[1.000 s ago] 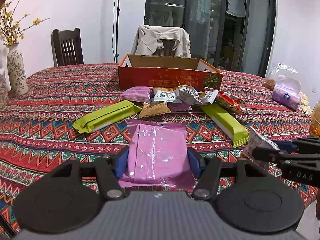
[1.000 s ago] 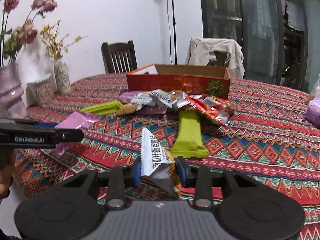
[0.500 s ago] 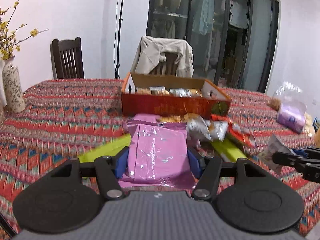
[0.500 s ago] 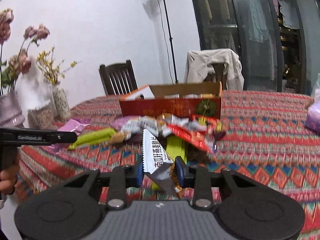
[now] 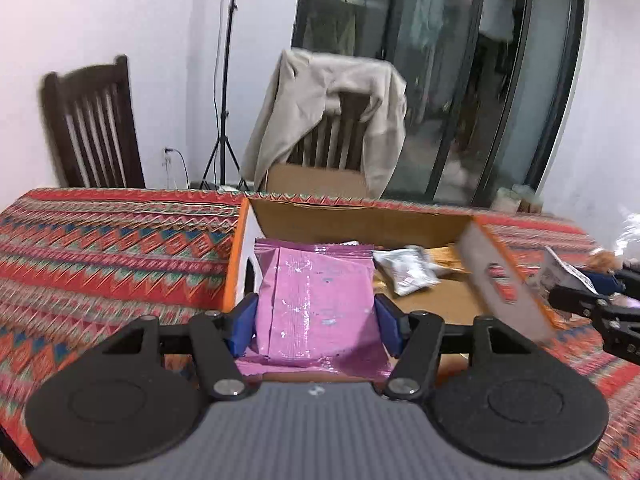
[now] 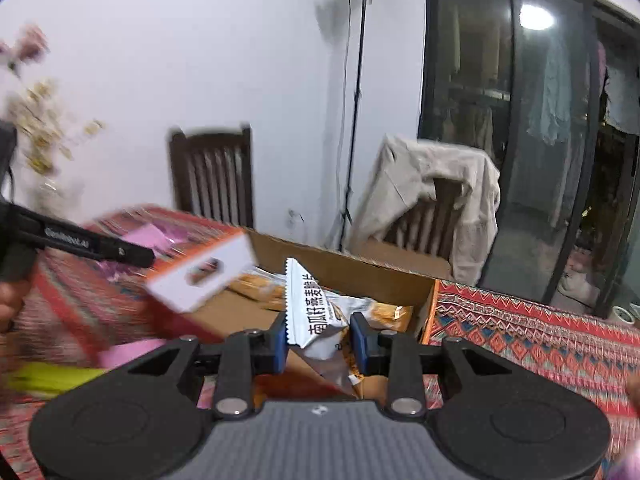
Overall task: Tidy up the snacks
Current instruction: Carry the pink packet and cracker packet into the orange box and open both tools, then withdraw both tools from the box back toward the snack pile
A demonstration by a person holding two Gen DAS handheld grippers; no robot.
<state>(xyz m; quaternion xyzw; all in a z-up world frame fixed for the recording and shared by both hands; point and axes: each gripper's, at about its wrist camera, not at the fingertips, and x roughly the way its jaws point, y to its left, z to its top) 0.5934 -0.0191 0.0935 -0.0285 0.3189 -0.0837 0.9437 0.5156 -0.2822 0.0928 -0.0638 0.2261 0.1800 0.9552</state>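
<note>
The left hand-held gripper [image 5: 316, 322] is clamped on a pink snack packet [image 5: 316, 300], its blue pads pressing the packet's two sides. The packet hangs over the near left end of an open cardboard box [image 5: 360, 220] that stands on the worktop [image 5: 100, 248], which is covered with a red patterned cloth. Inside the box lie a silver packet [image 5: 412, 274] and some orange-wrapped snacks [image 6: 260, 288], toward the far right.

The right hand-held gripper [image 6: 322, 340] is clamped on a white and silver snack packet [image 6: 316, 312] with dark printed characters and a zigzag top edge; it is held upright over the near right part of the same box. In the right wrist view a white box flap [image 6: 200, 274] with a cut-out handle sticks up on the left, and a green snack bar [image 6: 44, 378] lies blurred on the cloth at the near left.

Beyond the worktop stand a dark wooden chair [image 5: 92, 128] and another chair draped with a beige jacket [image 5: 328, 108].
</note>
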